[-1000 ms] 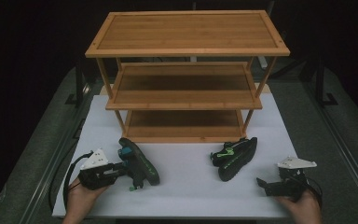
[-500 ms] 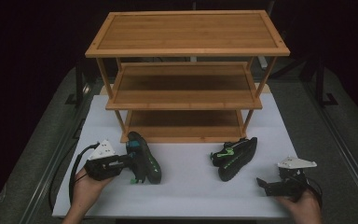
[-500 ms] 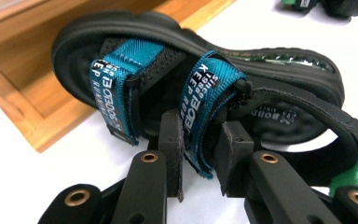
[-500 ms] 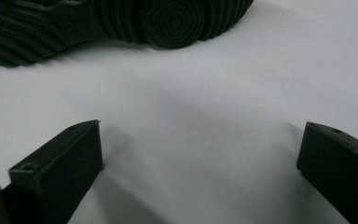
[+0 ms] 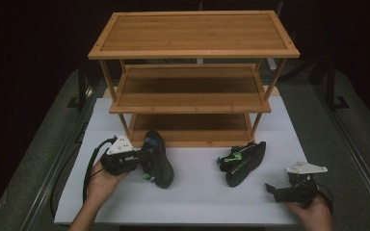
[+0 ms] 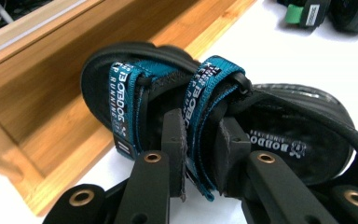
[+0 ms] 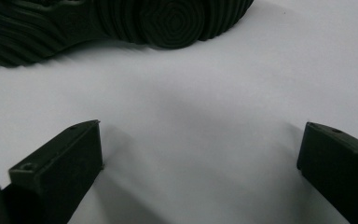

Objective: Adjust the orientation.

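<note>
Clamped on the teal-strapped sandal's (image 5: 156, 159) strap, the left gripper (image 5: 137, 161) has carried it farther toward the bamboo rack (image 5: 192, 72); the right gripper (image 5: 277, 191) rests wide open, empty.

My gripper: the right gripper (image 7: 200, 158) looks low across the white mat (image 7: 205, 116), with nothing between its tips.
Jaws: two black jaws rise from the near edge, one at the left and one at the right, standing well apart.
Sandal: a black sandal (image 7: 116, 21) lies on its side at the far left, its ridged sole turned toward me.
Gap: bare mat separates the jaws from the sole; they do not touch.
</note>
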`<state>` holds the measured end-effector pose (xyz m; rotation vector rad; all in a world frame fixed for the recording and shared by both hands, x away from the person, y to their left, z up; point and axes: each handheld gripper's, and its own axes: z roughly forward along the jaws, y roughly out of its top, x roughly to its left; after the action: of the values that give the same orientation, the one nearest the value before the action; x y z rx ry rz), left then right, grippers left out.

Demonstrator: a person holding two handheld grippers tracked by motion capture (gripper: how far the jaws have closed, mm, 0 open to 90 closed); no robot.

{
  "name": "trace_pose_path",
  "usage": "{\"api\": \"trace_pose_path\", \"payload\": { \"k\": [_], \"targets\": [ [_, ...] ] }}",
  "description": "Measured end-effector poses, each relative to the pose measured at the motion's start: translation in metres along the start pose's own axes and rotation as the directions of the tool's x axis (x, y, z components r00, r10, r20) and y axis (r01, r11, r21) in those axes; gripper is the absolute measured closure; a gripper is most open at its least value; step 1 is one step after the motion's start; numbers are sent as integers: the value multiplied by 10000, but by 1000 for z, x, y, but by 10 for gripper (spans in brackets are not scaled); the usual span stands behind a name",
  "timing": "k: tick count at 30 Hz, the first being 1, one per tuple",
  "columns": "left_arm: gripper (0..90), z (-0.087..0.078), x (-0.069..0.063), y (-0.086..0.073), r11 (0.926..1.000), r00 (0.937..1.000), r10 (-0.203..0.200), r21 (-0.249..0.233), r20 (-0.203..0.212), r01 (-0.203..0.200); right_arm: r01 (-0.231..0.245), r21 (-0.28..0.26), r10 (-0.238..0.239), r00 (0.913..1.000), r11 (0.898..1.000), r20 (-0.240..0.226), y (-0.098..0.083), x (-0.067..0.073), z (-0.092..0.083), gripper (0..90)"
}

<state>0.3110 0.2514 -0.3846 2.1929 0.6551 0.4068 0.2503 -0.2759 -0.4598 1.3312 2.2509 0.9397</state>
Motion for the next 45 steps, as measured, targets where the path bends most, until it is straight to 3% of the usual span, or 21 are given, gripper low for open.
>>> {"api": "trace_pose_path", "payload": {
  "k": [23,26,30,33,37,45],
  "targets": [
    [749,44,-9,32,9992,9991,330,212,254,-335,6,-30,-6,10000,10000,-4,0,0,0,0],
    [717,43,-8,33,9997,9989,175,158,428,-182,3,-32,-3,10000,10000,-5,0,0,0,0],
    [657,30,-9,35,9989,9961,-248,-369,842,279,6,-30,-6,10000,10000,-4,0,0,0,0],
    [622,18,-12,38,9962,9887,-442,-684,1433,544,5,-27,-5,10000,10000,-5,0,0,0,0],
    [597,9,-21,40,9929,9714,-552,-896,2309,777,16,-14,-16,10000,10000,-1,0,0,0,0],
    [623,22,-38,42,9972,9578,-230,-613,2865,423,19,-15,-19,10000,10000,2,0,0,0,0]
  ]
}}
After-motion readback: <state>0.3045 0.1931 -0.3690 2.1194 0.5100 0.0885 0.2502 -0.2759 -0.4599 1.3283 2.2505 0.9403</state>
